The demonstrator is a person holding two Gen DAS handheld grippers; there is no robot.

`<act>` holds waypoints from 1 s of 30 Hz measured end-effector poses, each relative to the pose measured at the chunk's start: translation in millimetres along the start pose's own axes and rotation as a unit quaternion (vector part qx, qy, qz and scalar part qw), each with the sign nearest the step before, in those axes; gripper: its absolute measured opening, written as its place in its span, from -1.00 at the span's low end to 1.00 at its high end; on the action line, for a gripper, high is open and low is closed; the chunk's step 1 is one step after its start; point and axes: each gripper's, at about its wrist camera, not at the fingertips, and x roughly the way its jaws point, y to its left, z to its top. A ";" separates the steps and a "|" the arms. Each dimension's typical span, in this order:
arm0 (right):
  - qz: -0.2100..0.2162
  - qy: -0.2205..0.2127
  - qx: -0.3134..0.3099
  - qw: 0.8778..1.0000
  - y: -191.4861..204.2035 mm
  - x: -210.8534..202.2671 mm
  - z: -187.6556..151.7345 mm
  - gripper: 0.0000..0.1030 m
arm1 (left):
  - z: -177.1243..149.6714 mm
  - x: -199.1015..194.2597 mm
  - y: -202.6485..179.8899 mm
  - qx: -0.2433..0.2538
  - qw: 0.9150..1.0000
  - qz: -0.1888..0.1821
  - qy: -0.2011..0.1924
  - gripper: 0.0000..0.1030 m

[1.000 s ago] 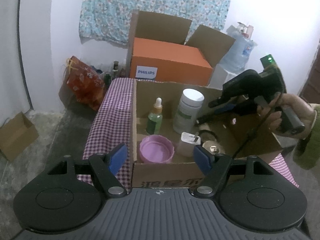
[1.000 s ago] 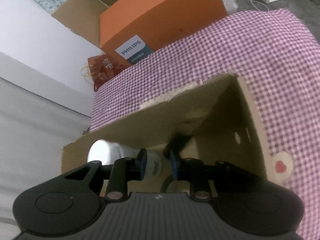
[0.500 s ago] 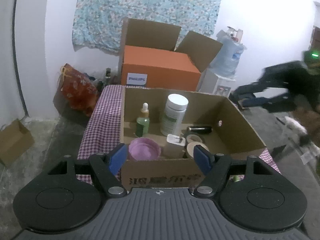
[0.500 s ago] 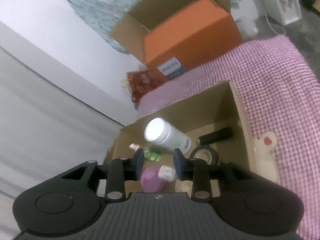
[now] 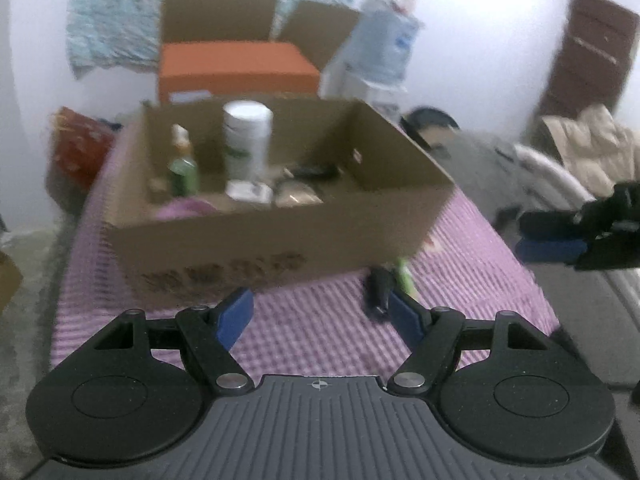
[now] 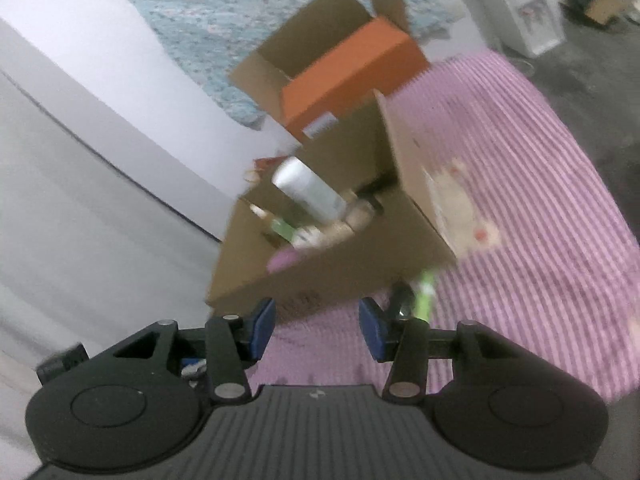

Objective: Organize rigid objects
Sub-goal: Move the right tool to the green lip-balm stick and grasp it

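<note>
A second ago the right gripper [image 6: 316, 326] reached inside the open brown cardboard box [image 5: 276, 240]; now it is clear of the box, over the bare purple-checked worktop [image 5: 312, 332], jaws opening, empty. The left gripper [image 5: 320, 316] hangs wide, empty, near a small black-and-green object [image 5: 386, 288] beside the box.

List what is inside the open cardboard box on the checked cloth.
Inside the cardboard box: a white jar, a green dropper bottle, a pink lid, a small white item, a tape roll. The near wall hides the floor.
</note>
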 end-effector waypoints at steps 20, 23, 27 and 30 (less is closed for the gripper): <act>-0.066 0.028 0.021 0.997 -58.8 81.4 -0.6 -0.35 | -1.8 76.2 -57.4 0.078 0.995 -0.045 0.036 -0.12; -0.078 0.041 0.014 0.996 -61.9 94.2 4.7 -0.36 | -0.2 84.3 -61.8 0.080 0.994 -0.066 0.046 -0.24; -0.090 0.055 0.001 0.994 -62.3 108.5 9.4 -0.43 | 0.7 93.7 -62.2 0.070 0.991 -0.092 0.061 -0.46; -0.095 0.068 -0.005 0.993 -64.7 118.7 9.2 -0.64 | 0.5 98.2 -62.2 0.066 0.990 -0.102 0.069 -0.48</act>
